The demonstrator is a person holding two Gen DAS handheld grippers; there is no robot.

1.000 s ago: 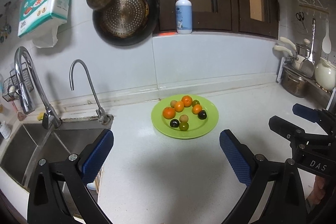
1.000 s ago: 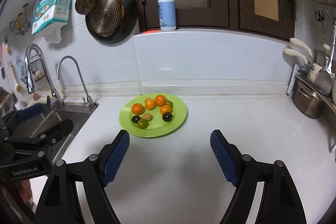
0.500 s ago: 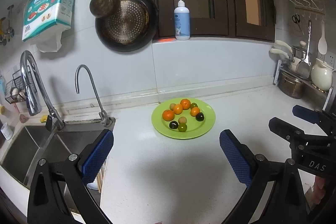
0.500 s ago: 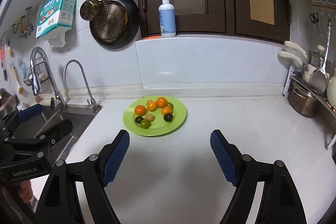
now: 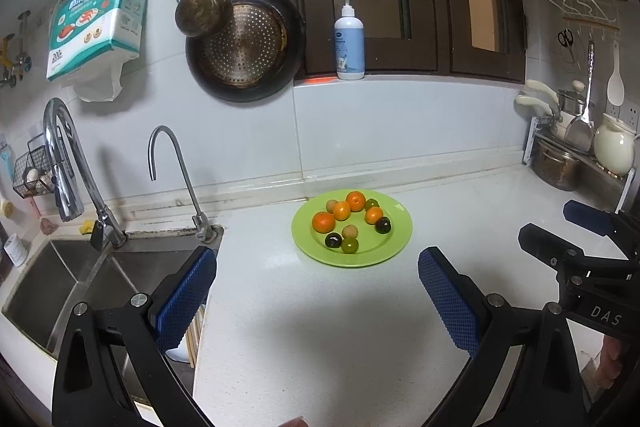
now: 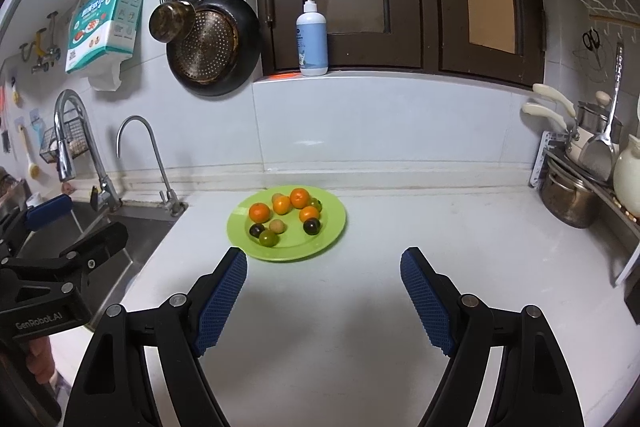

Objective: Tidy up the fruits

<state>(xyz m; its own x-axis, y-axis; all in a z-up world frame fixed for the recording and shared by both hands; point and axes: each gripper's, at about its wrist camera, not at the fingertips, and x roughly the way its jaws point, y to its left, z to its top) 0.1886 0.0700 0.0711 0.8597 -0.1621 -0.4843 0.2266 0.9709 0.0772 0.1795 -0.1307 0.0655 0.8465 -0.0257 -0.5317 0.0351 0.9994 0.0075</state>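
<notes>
We hold both claws wide and empty above the bench [image 6: 360, 307], short of the plate [image 5: 394, 249]: the left claw [image 5: 318, 303] towards its sink [image 5: 52, 291] side, the right claw [image 6: 324, 301] towards its pot-rack side. Held back like this, each camera takes in every fruit [image 5: 351, 223] at once. All the fruit lies on the plate: oranges along the plate's wall side, dark and green ones nearer us, loosely mixed. None lies off the plate. This fits fruit gathered and done, or fruit waiting to be sorted by kind; we cannot tell which.
</notes>
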